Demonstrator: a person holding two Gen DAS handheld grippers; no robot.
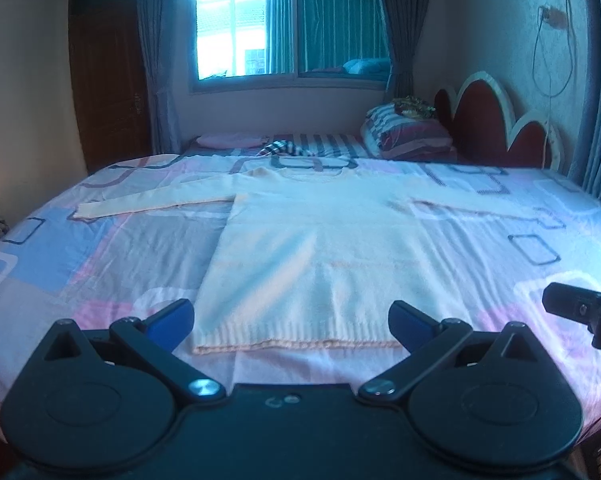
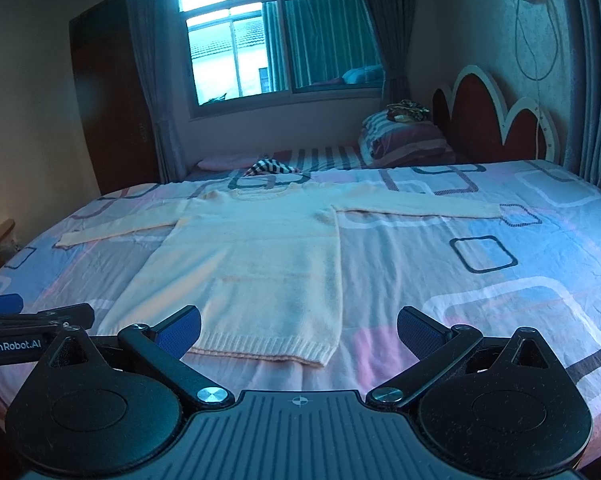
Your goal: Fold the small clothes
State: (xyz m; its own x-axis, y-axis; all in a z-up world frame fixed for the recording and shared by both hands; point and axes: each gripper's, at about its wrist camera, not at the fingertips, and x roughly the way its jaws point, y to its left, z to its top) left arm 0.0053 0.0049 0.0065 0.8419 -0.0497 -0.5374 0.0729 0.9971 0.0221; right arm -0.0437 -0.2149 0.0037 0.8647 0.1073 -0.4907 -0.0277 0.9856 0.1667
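Both claws (image 1: 291, 326) (image 2: 299, 334) spread above sweater (image 1: 312, 248).

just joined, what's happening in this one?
A person holds two handheld grippers over a bed, about to fold a cream long-sleeved sweater. The sweater lies flat on the patterned sheet, both sleeves spread out to the sides, hem toward the cameras. The left gripper and right gripper are both open and hang near the hem, neither touching the cloth. No fold has been made yet. A pile of striped bedding sits by the headboard.
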